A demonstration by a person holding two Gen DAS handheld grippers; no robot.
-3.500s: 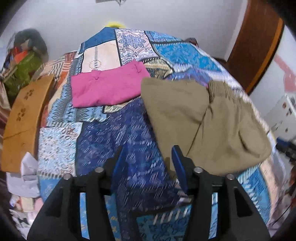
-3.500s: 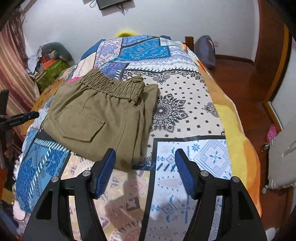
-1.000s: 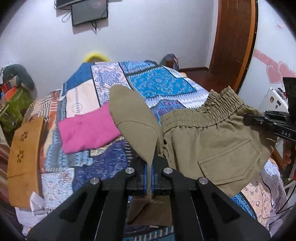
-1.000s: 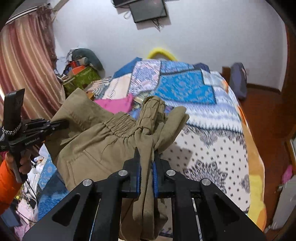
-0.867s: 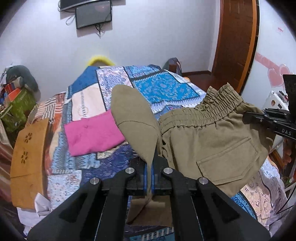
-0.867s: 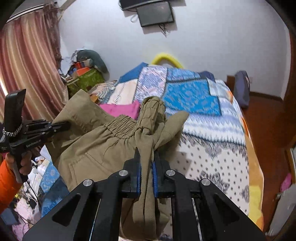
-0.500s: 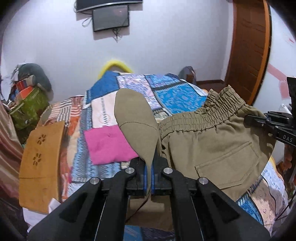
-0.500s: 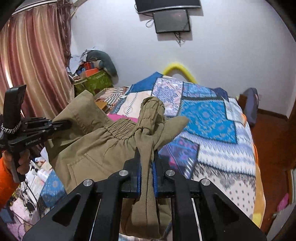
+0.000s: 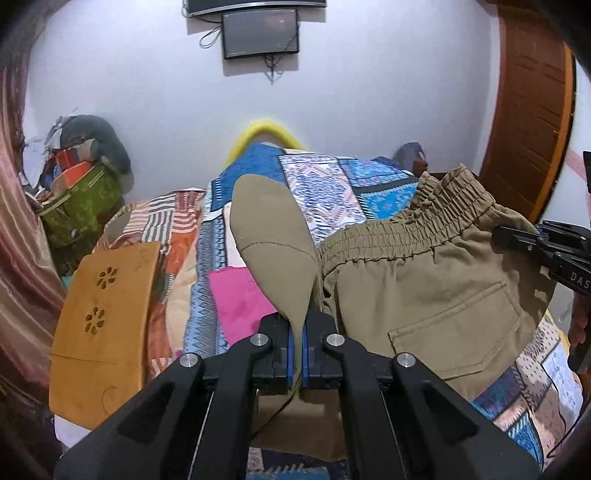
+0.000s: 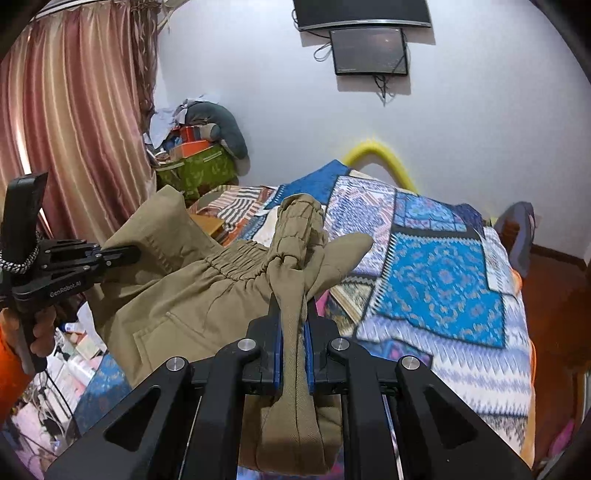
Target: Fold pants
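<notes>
The olive pants (image 9: 424, 280) hang in the air above the bed, stretched between both grippers, back pocket and elastic waistband showing. My left gripper (image 9: 297, 343) is shut on a folded edge of the pants near one end. My right gripper (image 10: 293, 332) is shut on the bunched waistband of the pants (image 10: 207, 291) at the other end. Each gripper also shows in the other's view, the right one (image 9: 517, 234) at the right edge and the left one (image 10: 122, 254) at the left edge. The lower part of the pants is hidden below the fingers.
A bed with a patchwork quilt (image 10: 443, 266) lies below. A folded pink garment (image 9: 236, 299) lies on it. A wooden board (image 9: 103, 314) leans at the bed's left side. A pile of bags (image 10: 199, 162), a curtain (image 10: 74, 110), a wall screen (image 9: 260, 33) and a door (image 9: 532, 103) surround it.
Both grippers closed on the pants, which lay flat on the bed, and lifted them. Over the last second both have kept rising and tilting up, with more wall coming into view.
</notes>
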